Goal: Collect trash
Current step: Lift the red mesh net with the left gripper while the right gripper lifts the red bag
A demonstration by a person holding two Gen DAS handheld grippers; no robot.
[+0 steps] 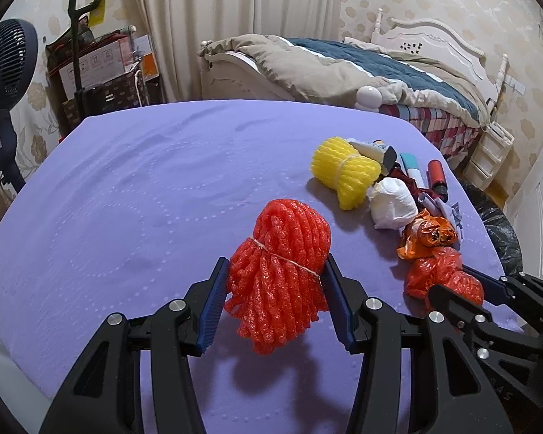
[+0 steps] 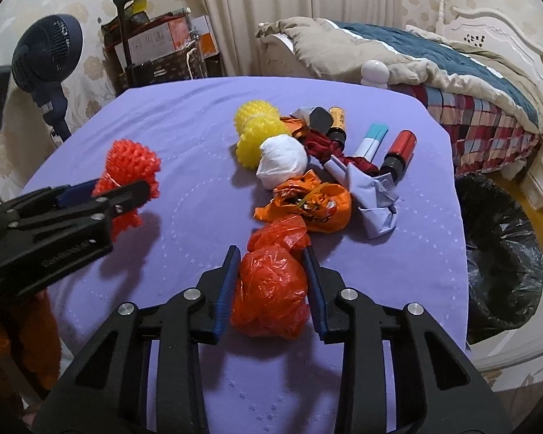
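Note:
My left gripper [image 1: 276, 275] is shut on a red foam net bundle [image 1: 284, 271] tied with string, above the purple table [image 1: 134, 195]. The bundle also shows in the right wrist view [image 2: 132, 166]. My right gripper [image 2: 271, 264] is shut on a crumpled red plastic bag [image 2: 271, 285], which also shows in the left wrist view [image 1: 441, 275]. More trash lies beyond: a yellow foam net [image 2: 259, 130], a white paper ball [image 2: 282, 161], an orange bag [image 2: 307, 202], crumpled lilac paper [image 2: 376, 199], a red tube [image 2: 400, 152] and a teal and white box [image 2: 371, 139].
A bin with a black liner [image 2: 499, 253] stands off the table's right edge. A bed [image 2: 434, 68] lies behind the table. A dark fan [image 2: 47, 54] and stacked boxes with a trolley [image 2: 155, 47] stand at the back left.

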